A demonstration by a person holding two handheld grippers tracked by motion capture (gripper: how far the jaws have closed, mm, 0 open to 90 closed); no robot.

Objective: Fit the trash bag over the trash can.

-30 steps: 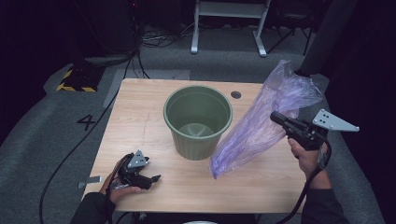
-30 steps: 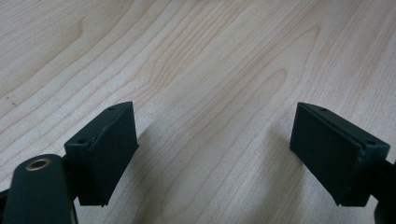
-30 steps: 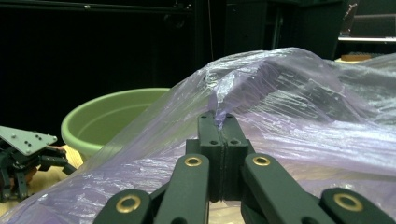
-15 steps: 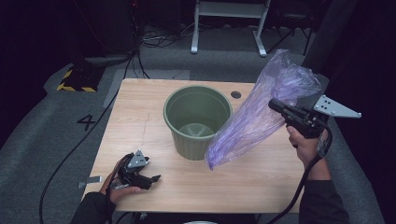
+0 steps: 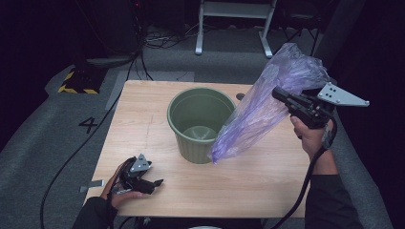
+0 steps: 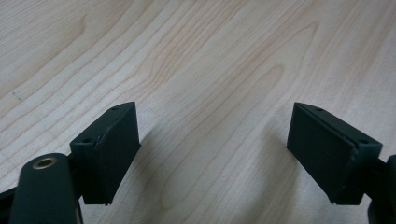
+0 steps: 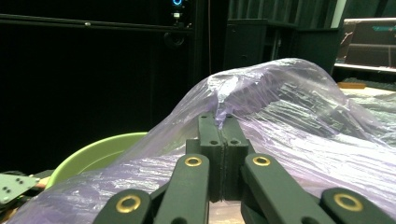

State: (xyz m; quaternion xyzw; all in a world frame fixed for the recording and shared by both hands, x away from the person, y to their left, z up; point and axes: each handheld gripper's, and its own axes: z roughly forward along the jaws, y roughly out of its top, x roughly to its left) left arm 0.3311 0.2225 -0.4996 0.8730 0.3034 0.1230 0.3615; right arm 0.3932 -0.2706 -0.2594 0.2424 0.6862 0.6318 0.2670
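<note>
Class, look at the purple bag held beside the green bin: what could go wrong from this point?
1. The right gripper pinches only a thin fold of the purple bag, so the film might slip or tear.
2. The bag's hanging end sits against the green bin outside its rim; it may drag or tip the bin.
3. The left gripper rests open on the table, steadying nothing.

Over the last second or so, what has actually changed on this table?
The right gripper, shut on the purple plastic bag, has lifted it higher, so the bag's lower end now hangs beside the green bin instead of resting on the table. The left gripper stayed put near the table's front edge, jaws open. The bin hasn't moved.
</note>
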